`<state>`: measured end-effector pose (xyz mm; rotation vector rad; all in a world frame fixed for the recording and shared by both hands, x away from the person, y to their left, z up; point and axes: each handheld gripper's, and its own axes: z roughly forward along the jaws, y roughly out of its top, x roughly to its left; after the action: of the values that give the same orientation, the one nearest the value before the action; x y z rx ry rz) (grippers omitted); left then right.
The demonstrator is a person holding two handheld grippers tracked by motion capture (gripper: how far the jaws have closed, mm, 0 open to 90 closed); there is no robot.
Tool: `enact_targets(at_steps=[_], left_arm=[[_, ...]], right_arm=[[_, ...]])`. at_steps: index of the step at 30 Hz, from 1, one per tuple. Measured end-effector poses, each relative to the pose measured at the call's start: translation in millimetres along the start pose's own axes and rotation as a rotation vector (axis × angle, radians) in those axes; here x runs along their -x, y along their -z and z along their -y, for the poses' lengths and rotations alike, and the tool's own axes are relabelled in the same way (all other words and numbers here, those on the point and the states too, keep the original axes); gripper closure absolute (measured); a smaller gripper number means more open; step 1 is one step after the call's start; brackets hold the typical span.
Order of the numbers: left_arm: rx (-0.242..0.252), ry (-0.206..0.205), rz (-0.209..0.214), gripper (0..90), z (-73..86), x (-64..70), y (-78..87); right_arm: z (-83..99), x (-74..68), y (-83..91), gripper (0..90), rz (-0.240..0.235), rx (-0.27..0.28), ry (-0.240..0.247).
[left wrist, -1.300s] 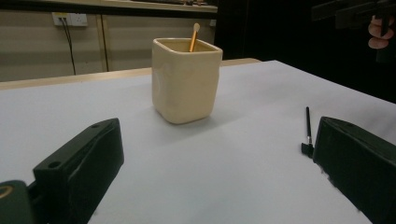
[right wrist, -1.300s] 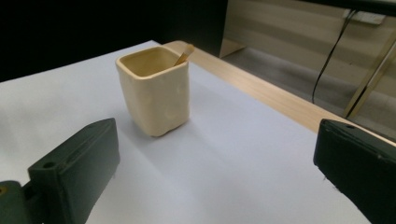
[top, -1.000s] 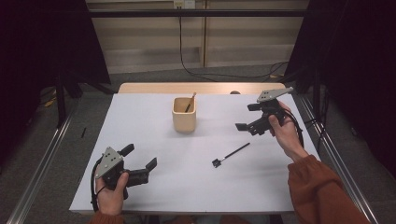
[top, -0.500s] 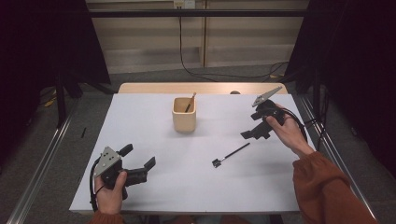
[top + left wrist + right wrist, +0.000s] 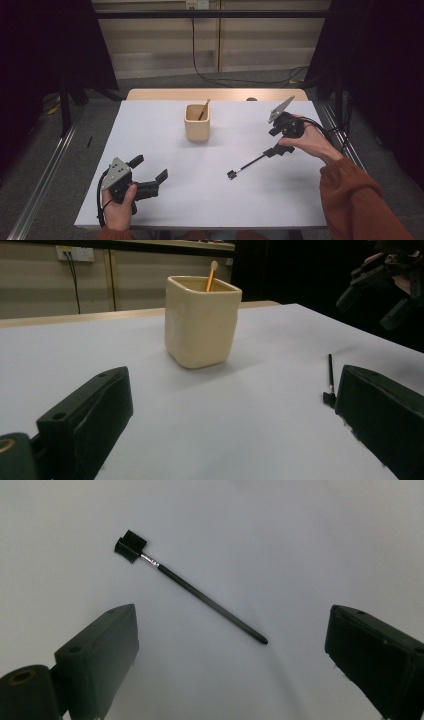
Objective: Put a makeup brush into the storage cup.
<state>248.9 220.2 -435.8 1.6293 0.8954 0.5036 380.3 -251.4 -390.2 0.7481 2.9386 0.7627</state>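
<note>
Your right hand-held gripper (image 5: 276, 150) has dropped from above the tabletop's (image 5: 165, 125) far right part to the slim black brush (image 5: 248, 164), jaws wide and straddling its handle end. The brush lies flat toward the right edge, not yet gripped. Your left hand-held gripper (image 5: 150, 182) stays wide near the front left corner. The cup (image 5: 197, 123) waits mid-tabletop.

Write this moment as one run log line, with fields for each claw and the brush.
right claw: open, above brush handle | left claw: open, idle | brush: flat on table, ungrasped | cup: holds stick
</note>
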Motion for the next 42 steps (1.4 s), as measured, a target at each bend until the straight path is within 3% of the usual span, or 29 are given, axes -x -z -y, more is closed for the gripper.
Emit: enact_targets(at_steps=[5,8,13,23,26,30,34,42], left_arm=[[0.006,0.006,-0.002,2.0,0.2,-0.6,0.5],[-0.002,0.004,0.005,2.0,0.2,1.1,0.1],[-0.004,0.009,0.009,1.9,0.6,1.3,-1.1],[-0.010,0.000,0.014,1.9,0.9,1.1,-1.9],[-0.010,0.001,0.015,1.9,0.7,1.6,-1.8],[-0.015,-0.003,0.019,2.1,1.2,1.4,-1.8],[-0.015,-0.002,0.020,2.1,1.3,0.9,-1.7],[-0.022,0.000,0.026,2.3,2.3,0.3,-2.5]], right_arm=[[5.3,4.8,-7.2,7.8,-0.014,-0.086,0.000],[8.7,6.8,-8.9,8.3,-0.039,-0.083,-0.013],[9.1,7.9,-11.7,8.4,-0.034,-0.095,-0.014],[1.8,5.0,-25.4,15.4,-0.007,-0.143,0.094],[0.0,5.6,-32.1,27.6,-0.013,-0.185,0.146],[-3.0,6.4,-42.0,35.4,-0.028,-0.213,0.159],[-3.2,8.3,-51.2,40.8,-0.025,-0.250,0.162],[-5.6,10.9,-57.7,47.1,-0.032,-0.253,0.169]])
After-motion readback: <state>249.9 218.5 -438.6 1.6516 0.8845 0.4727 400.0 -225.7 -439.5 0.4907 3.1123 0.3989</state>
